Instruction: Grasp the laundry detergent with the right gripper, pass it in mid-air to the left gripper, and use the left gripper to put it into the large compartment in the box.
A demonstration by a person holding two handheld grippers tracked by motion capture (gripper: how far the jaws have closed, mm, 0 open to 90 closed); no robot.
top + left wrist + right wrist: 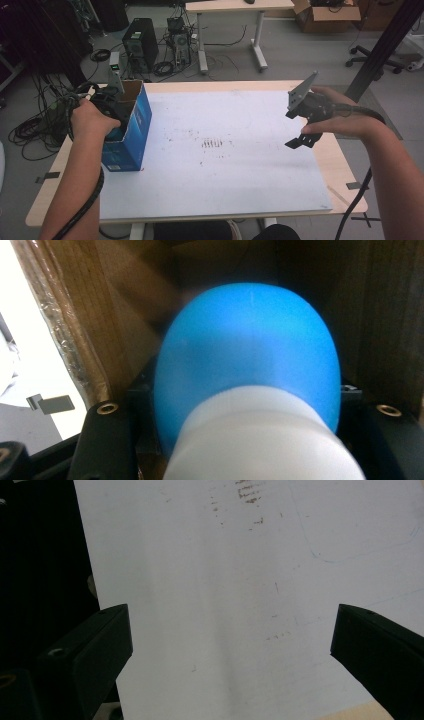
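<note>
On the left side of the table (345,172) stood a blue cardboard box (131,134) with its top open. The left gripper (112,107) reached down into that box. Its jaws were squeezed tight on a blue and white thing (250,370), round and smooth like an egg, with the blue part pointing away and the white part near the camera. Brown box walls stood close all around it.

A big white sheet (220,150) covered most of the table, with some small dark marks in the middle.

On the right, the right gripper (302,131) hung in the air above the sheet's right edge. Its two black jaws were wide apart and held nothing.
</note>
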